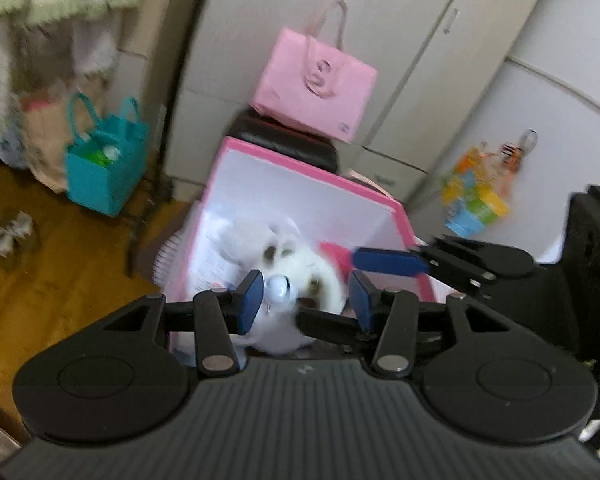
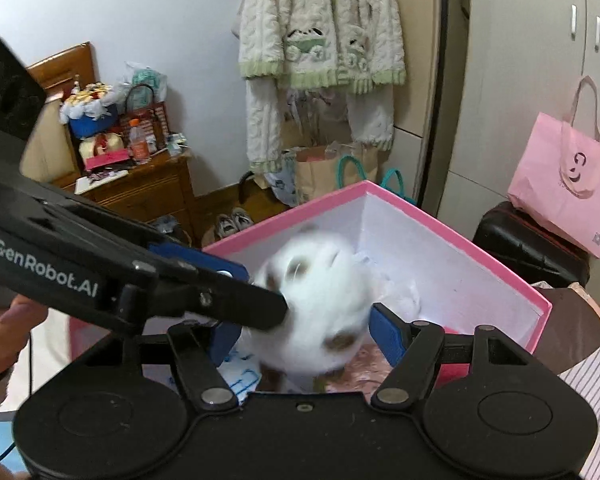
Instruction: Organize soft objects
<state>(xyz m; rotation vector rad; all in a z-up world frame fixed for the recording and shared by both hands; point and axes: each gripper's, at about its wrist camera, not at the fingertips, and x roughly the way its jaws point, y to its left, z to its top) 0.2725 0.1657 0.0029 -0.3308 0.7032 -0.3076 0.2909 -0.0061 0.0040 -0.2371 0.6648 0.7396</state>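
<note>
A white plush toy with brown patches hangs blurred over an open pink box with white inside walls. My right gripper has its blue pads on both flanks of the toy and is shut on it. My left gripper reaches in from the left, its black finger against the toy's side. In the left wrist view the toy lies ahead over the box. A small white part sits between the pads of the left gripper; the right pad stands off it. A right-gripper finger comes in from the right.
White paper and patterned cloth lie in the box. A pink paper bag rests on a black suitcase by the wardrobe. A teal bag stands on the wooden floor. A cluttered nightstand, hanging fleece clothes and shoes lie beyond.
</note>
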